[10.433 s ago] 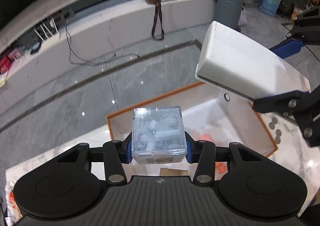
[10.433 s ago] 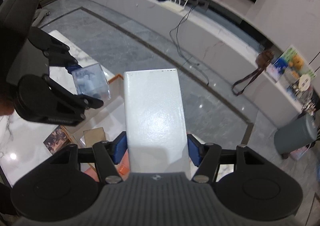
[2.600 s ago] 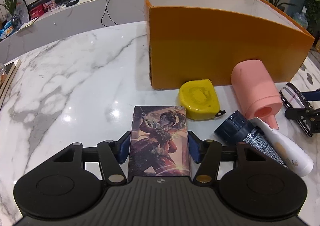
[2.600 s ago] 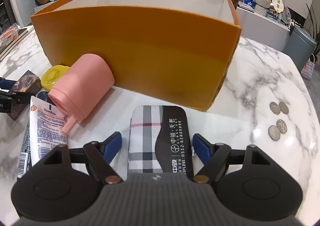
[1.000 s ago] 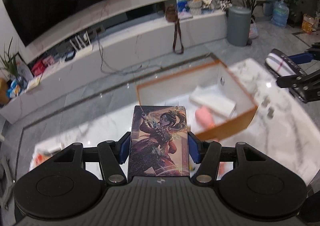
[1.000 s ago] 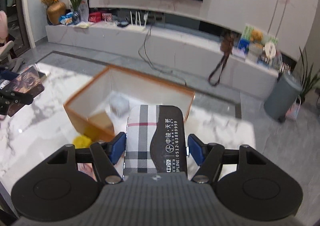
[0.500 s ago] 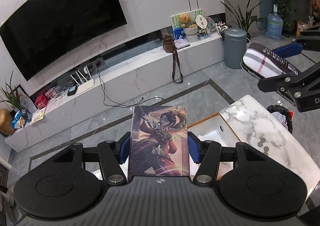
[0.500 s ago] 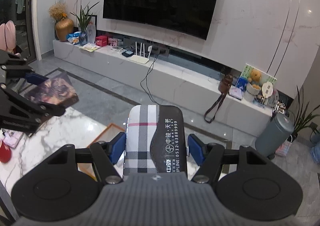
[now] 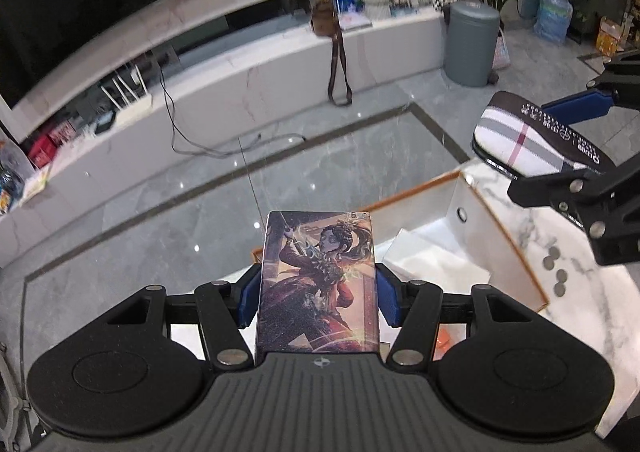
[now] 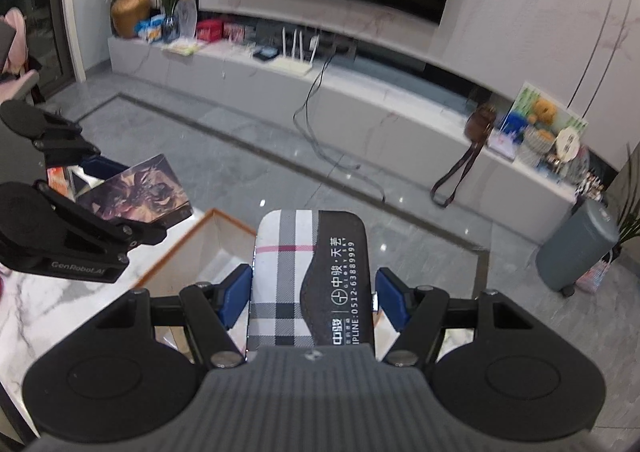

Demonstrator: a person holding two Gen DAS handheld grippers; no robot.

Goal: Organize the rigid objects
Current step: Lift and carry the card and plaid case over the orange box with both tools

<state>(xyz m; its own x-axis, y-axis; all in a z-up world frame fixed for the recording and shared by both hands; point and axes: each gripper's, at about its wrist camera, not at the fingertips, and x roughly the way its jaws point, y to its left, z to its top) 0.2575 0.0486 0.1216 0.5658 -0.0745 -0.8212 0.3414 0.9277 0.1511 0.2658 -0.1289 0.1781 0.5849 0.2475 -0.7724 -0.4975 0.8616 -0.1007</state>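
The illustrated card box (image 9: 318,284), light, stiff and glossy, sits pinched by its long edges in the left tool (image 9: 318,294) above the orange box (image 9: 500,228); the right tool (image 10: 312,292) clamps the plaid case (image 10: 308,280) likewise, over the box on the table (image 9: 580,276).

Illustrated card box (image 9: 318,284) and plaid glasses case (image 10: 308,280), each held aloft above open orange box (image 9: 516,252)

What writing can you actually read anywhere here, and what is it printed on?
"中骏·天荟" and "0512-63889999", beside a cut-off "IPLINE:", on the plaid-and-black glasses case in the right gripper.
"GenRobot.AI" on the left gripper's black finger.
"5" on the illustrated card box.
Packages on the far TV bench: too blurred.
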